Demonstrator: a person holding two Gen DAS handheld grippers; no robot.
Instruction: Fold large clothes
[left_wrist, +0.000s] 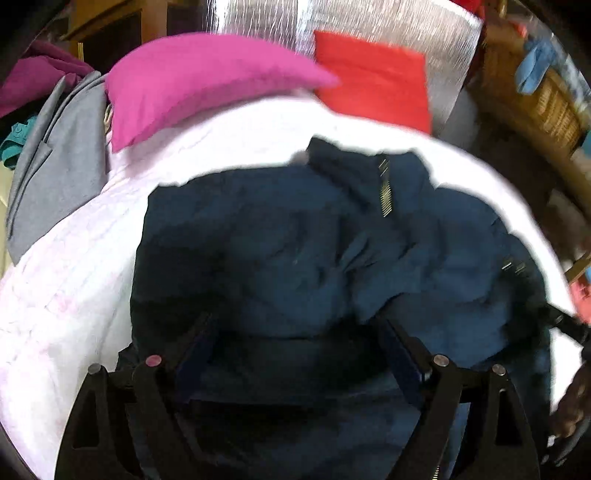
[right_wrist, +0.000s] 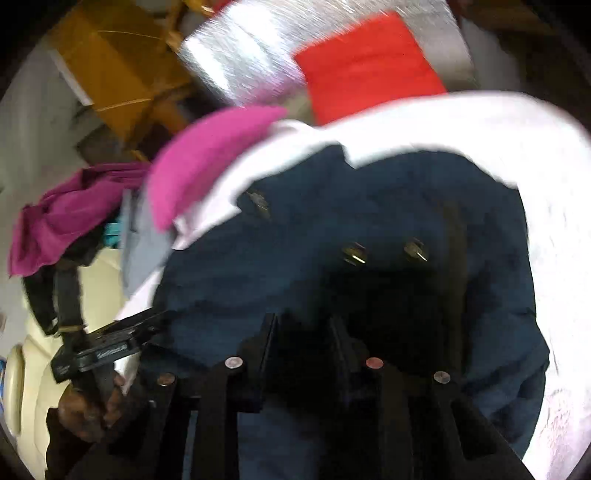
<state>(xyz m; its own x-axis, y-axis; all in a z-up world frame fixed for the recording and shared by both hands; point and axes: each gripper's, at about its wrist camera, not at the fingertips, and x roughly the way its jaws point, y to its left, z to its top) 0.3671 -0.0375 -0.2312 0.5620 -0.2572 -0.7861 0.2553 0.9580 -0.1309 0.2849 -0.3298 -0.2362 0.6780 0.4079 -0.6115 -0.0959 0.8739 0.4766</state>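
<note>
A large dark navy jacket (left_wrist: 303, 251) with metal zippers lies crumpled on a white bed cover (left_wrist: 74, 288). My left gripper (left_wrist: 295, 328) is open, its fingers wide apart just over the jacket's near part. In the right wrist view the same jacket (right_wrist: 303, 236) fills the middle. My right gripper (right_wrist: 304, 325) has its fingers close together with dark cloth between them; it looks shut on the jacket. The left gripper (right_wrist: 125, 332) and the hand that holds it show at the left of the right wrist view.
A magenta pillow (left_wrist: 199, 81) and a red pillow (left_wrist: 373, 81) lie at the bed's far end against a silver panel (left_wrist: 266, 22). A grey garment (left_wrist: 55, 166) lies at the left. A wicker basket (left_wrist: 532, 99) stands at the right.
</note>
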